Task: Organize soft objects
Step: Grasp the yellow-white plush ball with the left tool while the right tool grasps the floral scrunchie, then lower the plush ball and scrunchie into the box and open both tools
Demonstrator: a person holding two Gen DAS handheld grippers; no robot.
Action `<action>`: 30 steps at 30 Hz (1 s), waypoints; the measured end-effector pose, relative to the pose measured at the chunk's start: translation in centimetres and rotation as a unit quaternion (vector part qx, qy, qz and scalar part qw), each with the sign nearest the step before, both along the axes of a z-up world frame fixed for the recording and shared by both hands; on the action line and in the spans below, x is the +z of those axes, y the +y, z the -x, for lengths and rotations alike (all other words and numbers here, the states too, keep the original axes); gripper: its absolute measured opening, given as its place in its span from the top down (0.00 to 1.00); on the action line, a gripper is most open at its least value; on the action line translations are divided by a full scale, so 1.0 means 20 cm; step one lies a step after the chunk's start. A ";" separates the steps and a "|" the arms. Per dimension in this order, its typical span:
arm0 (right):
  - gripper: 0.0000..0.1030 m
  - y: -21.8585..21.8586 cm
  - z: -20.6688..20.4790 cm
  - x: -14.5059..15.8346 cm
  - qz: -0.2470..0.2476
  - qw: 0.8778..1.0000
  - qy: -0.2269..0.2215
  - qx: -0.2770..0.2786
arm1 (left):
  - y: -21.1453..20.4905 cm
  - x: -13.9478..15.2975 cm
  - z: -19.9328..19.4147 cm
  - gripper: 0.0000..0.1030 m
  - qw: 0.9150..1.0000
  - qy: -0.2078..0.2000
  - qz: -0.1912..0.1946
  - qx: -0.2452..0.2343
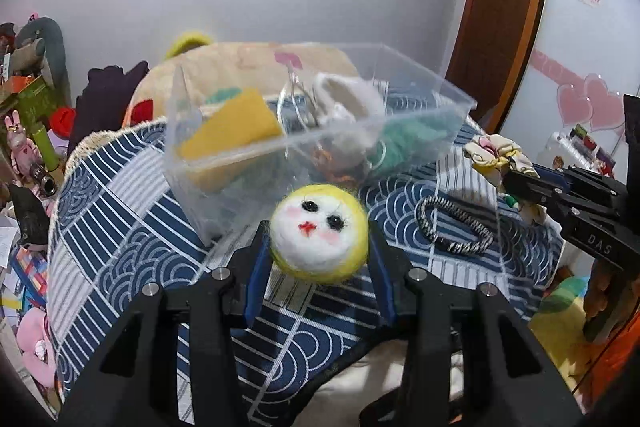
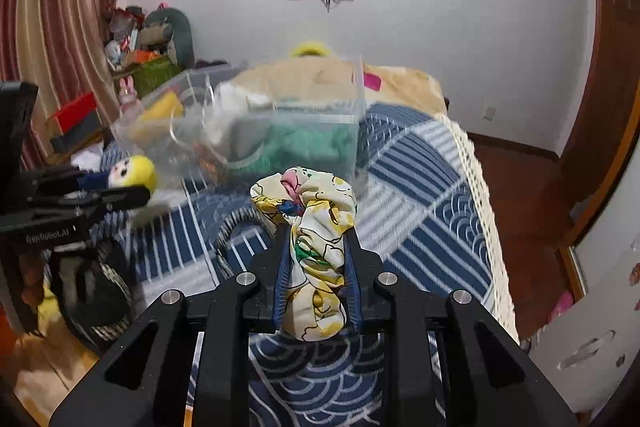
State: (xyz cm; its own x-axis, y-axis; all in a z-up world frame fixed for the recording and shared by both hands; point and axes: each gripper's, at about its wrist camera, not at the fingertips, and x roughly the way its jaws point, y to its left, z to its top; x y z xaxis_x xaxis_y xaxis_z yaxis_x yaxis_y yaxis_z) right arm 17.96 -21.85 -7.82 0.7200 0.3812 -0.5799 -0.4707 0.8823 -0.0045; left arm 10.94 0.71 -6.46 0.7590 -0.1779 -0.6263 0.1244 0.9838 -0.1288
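My left gripper [image 1: 319, 233] is shut on a yellow felt ball with a white face [image 1: 319, 233] and holds it just in front of a clear plastic box [image 1: 424, 139]. The box holds a yellow piece [image 1: 232, 129], white fluff [image 1: 348, 99] and green fabric [image 1: 412, 135]. My right gripper [image 2: 317, 233] is shut on a floral cloth scrunchie [image 2: 316, 223], above the blue patterned bedcover [image 2: 420, 195], right of the box [image 2: 352, 99]. The left gripper with the ball shows in the right wrist view [image 2: 132, 173]; the right gripper shows in the left wrist view [image 1: 520, 183].
A black-and-white hair band [image 1: 452, 225] lies on the bedcover [image 1: 120, 211] right of the ball. Plush toys and clutter [image 1: 28, 131] sit left of the bed. A beige quilt [image 2: 400, 79] lies behind the box. A wooden door [image 1: 500, 7] stands at right.
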 end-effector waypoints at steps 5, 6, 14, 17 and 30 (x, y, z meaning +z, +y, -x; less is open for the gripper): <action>0.79 0.06 -0.03 0.11 -0.013 1.000 -0.026 0.002 | 0.01 0.13 0.01 0.57 0.999 -0.038 -0.001 0.008; 0.79 0.07 -0.04 0.13 -0.016 0.999 -0.031 0.003 | 0.01 0.16 0.00 0.57 0.999 -0.044 -0.002 0.006; 0.79 0.16 -0.11 0.27 -0.023 0.997 -0.073 0.002 | 0.02 0.30 -0.08 0.57 0.997 -0.068 -0.016 0.016; 0.79 0.18 -0.15 0.31 -0.027 0.996 -0.082 -0.001 | -0.01 0.31 -0.12 0.56 0.997 -0.073 -0.027 0.017; 0.79 0.31 -0.31 0.23 -0.009 0.998 -0.057 -0.004 | -0.06 0.18 -0.35 0.56 0.998 -0.036 -0.043 0.021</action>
State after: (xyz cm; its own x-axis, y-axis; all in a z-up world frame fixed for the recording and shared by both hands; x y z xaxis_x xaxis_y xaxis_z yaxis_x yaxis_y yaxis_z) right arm 24.13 -15.63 -3.26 0.7835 0.3858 -0.4872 -0.4616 0.8861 -0.0406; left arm 17.90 -0.43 -2.85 0.8080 -0.0932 -0.5818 0.0883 0.9954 -0.0368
